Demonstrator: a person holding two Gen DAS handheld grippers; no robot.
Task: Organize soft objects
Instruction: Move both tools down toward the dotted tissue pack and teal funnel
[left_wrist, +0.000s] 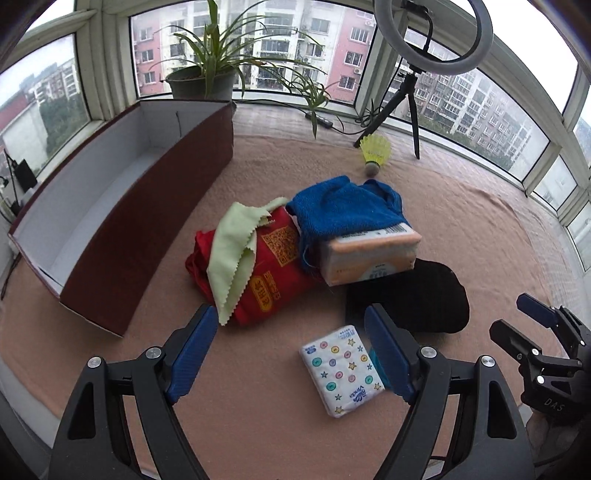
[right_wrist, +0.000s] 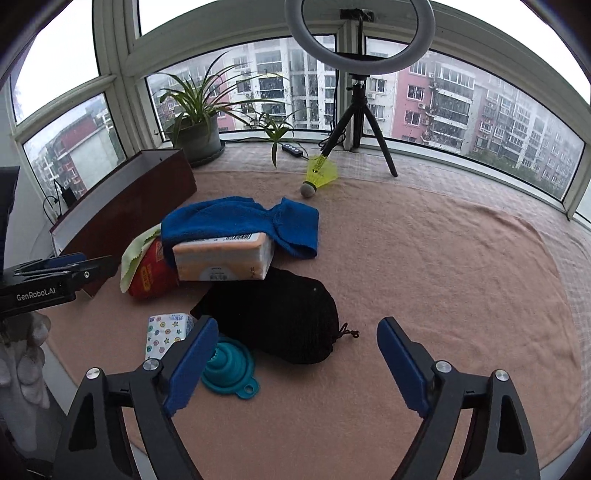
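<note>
On the pink blanket lies a heap: a blue towel (left_wrist: 347, 206) (right_wrist: 240, 218) draped over an orange tissue pack (left_wrist: 369, 254) (right_wrist: 221, 258), and a pale green cloth (left_wrist: 236, 251) (right_wrist: 138, 251) on a red bag (left_wrist: 273, 273) (right_wrist: 151, 277). A black drawstring pouch (left_wrist: 417, 295) (right_wrist: 280, 314) lies in front. My left gripper (left_wrist: 290, 312) is open above a small patterned tissue pack (left_wrist: 340, 373) (right_wrist: 164, 332), gripping nothing. My right gripper (right_wrist: 298, 323) is open over the pouch's near end, with a teal funnel (right_wrist: 229, 369) by its left finger.
A long dark-red box (left_wrist: 122, 229) (right_wrist: 129, 210) with a white inside stands open at the left. A yellow shuttlecock (left_wrist: 375, 151) (right_wrist: 319, 177), a potted plant (left_wrist: 201, 81) and a ring light tripod (right_wrist: 354, 122) stand by the windows. Bare blanket stretches to the right.
</note>
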